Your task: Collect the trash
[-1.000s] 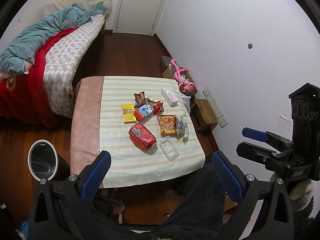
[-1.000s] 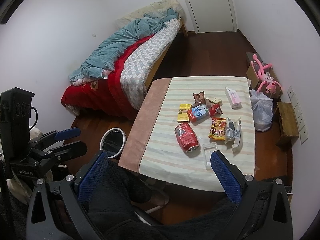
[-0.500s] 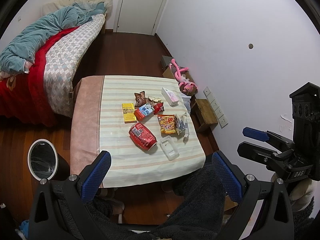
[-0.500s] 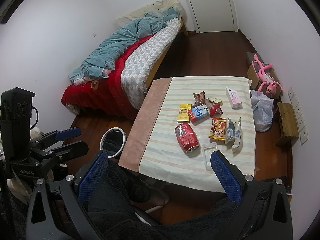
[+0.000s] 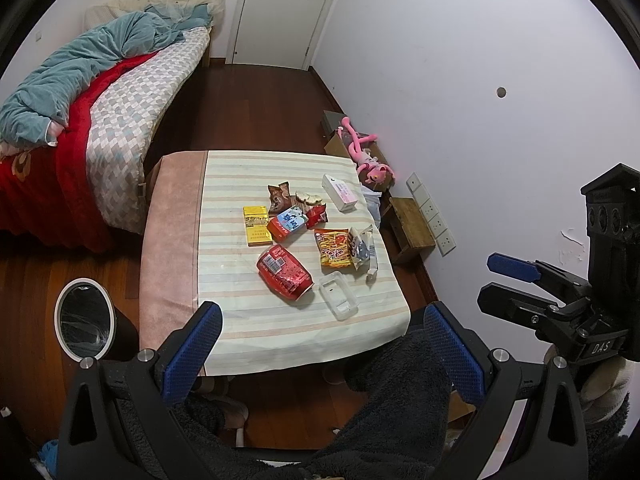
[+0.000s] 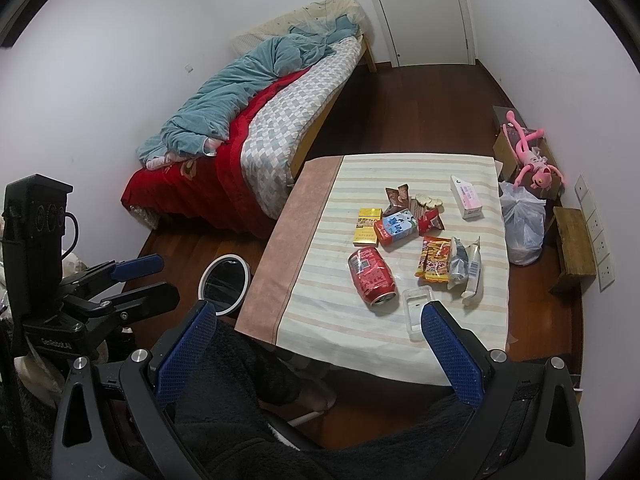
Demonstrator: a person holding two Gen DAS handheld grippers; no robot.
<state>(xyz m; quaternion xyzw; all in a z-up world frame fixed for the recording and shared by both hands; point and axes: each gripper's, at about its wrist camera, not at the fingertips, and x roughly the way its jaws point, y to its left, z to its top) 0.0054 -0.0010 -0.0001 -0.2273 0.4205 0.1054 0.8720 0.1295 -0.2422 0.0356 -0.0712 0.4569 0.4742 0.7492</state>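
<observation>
Left gripper [image 5: 320,344] and right gripper [image 6: 316,344] hang spread and empty above the counter's [image 5: 280,332] near edge; the red can [image 5: 285,272] lies closest for pickup.

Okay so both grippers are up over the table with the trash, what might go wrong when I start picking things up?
The red can lies on its side, so it may roll toward the table edge. The clear plastic tray looks hard to see and pinch. The bin stands on the floor beside the table, so carried wrappers may drop.
</observation>
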